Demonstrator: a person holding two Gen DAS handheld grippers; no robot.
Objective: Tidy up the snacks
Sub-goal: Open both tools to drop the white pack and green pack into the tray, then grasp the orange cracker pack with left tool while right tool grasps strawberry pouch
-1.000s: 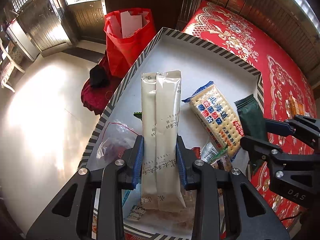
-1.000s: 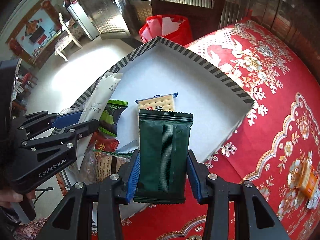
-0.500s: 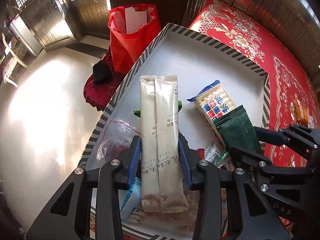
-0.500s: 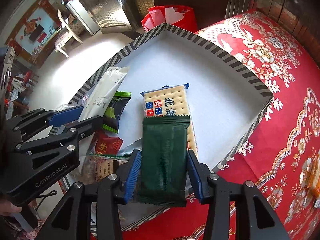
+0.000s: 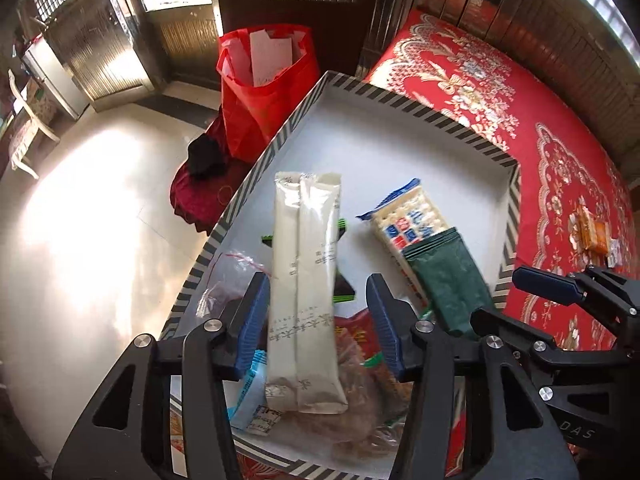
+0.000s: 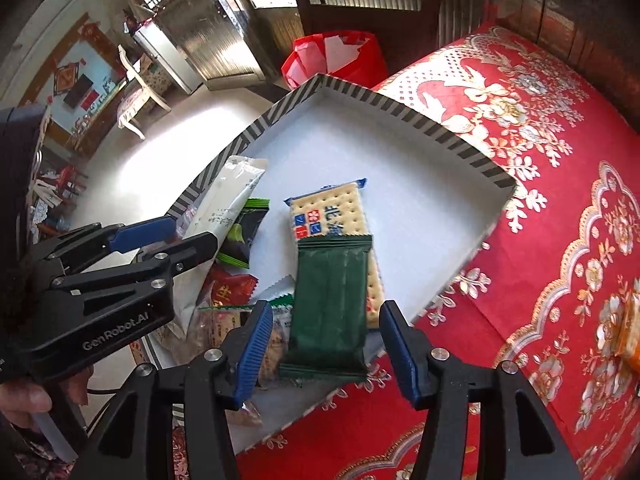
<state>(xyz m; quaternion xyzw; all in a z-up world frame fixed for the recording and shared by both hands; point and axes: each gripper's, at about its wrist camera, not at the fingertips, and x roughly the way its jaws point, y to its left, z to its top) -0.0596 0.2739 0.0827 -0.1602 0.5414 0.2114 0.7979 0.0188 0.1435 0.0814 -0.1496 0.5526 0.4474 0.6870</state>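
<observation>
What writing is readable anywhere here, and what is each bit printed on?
"GenRobot.AI": side of the left gripper.
"DAS": body of the right gripper, partly cut off.
"北海": cracker pack.
Cream stick packs: print too blurred.
Dark green packet: no text showing.

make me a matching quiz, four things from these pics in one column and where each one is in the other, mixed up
Things:
1. cream sticks
2. green packet
3. cracker pack
4. red bag

Places:
A. on the floor beyond the box
B. between the left gripper fingers
C. partly under the green packet
D. between the right gripper fingers

Pairs: 1-B, 2-D, 3-C, 4-A
</observation>
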